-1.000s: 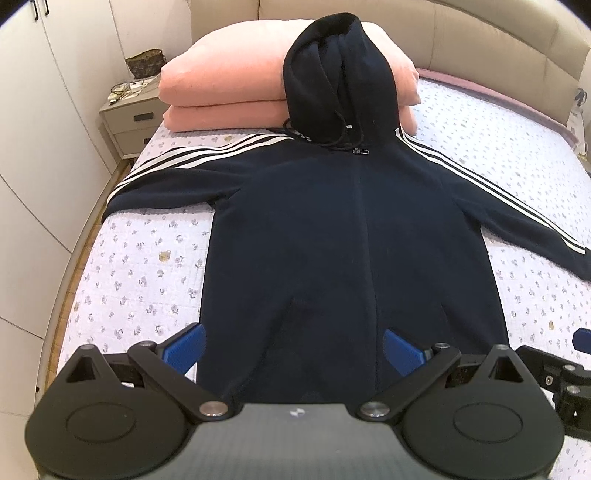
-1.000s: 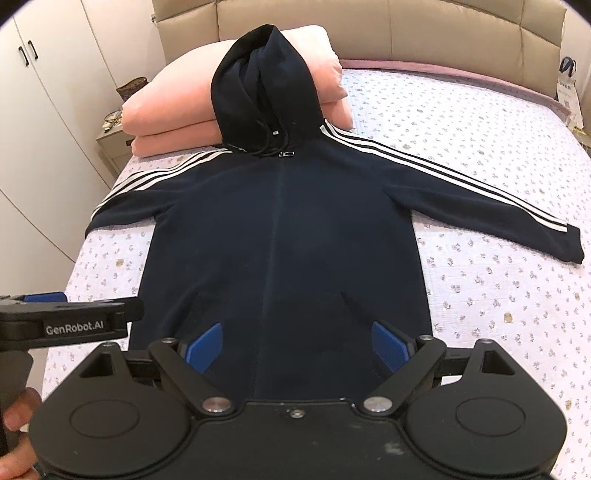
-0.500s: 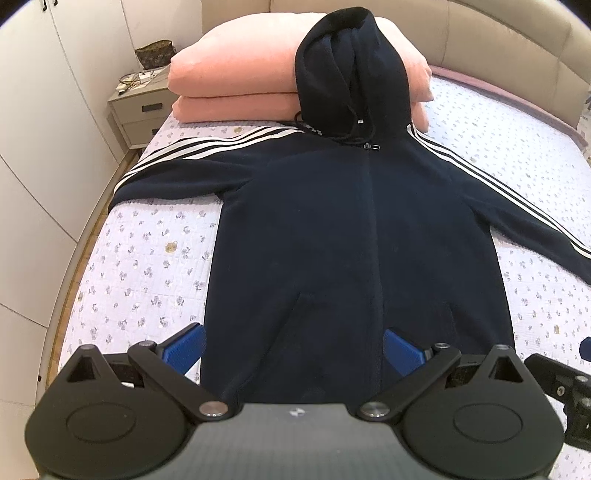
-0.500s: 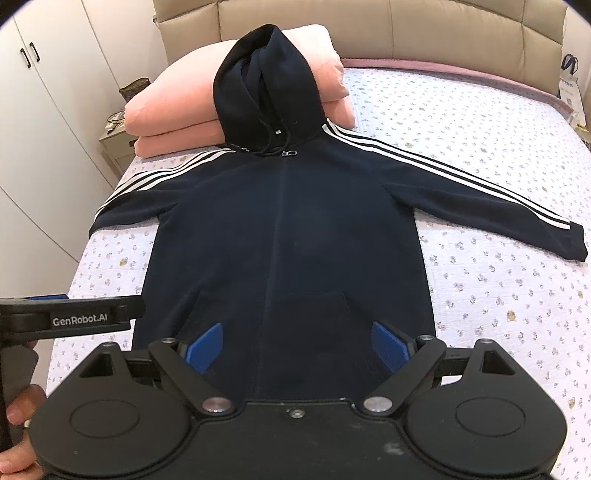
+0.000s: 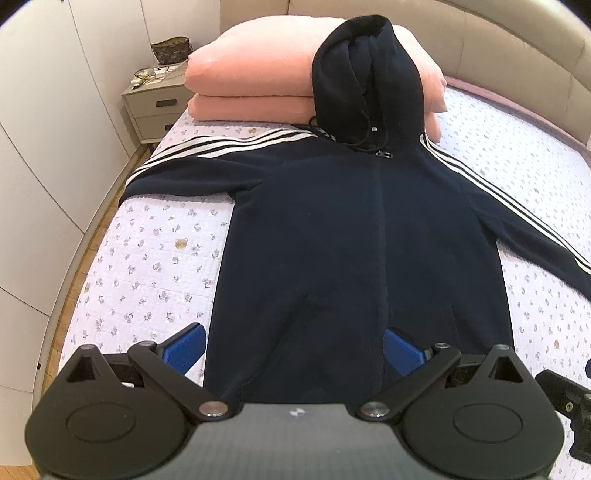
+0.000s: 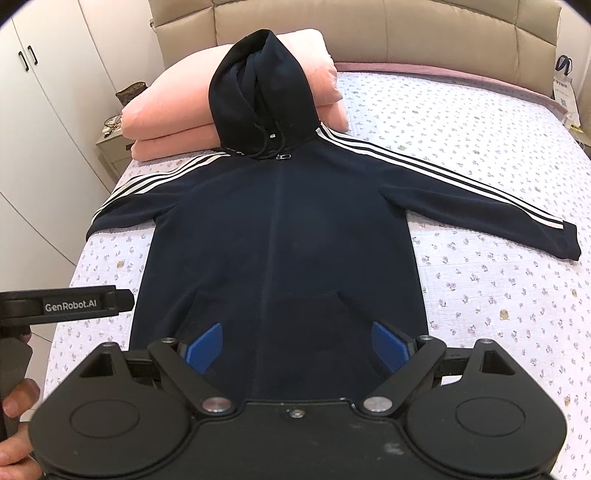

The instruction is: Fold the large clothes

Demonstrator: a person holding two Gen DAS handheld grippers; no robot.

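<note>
A dark navy zip hoodie [image 5: 351, 236] [image 6: 280, 236] with white-striped sleeves lies flat, front up, on the bed. Both sleeves are spread out sideways. Its hood [image 5: 365, 77] [image 6: 262, 92] is propped against a stack of pink pillows. My left gripper [image 5: 293, 347] hovers open above the hem, its blue pads wide apart with nothing between them. The right gripper [image 6: 297, 345] is likewise open over the hem near the front pocket. The left gripper's body [image 6: 66, 304] and a hand [image 6: 14, 424] show at the left edge of the right wrist view.
The bed [image 5: 155, 258] has a floral quilted cover. Two pink pillows [image 5: 251, 85] are stacked at the head, before a padded headboard [image 6: 424, 33]. A nightstand [image 5: 155, 107] with a bag stands at the left, beside white wardrobe doors [image 5: 44, 129]. Wooden floor borders the bed's left edge.
Both grippers have moved forward toward the hoodie, which looms larger, and the left view has swung slightly left. Both stay open; the hoodie has not moved.
</note>
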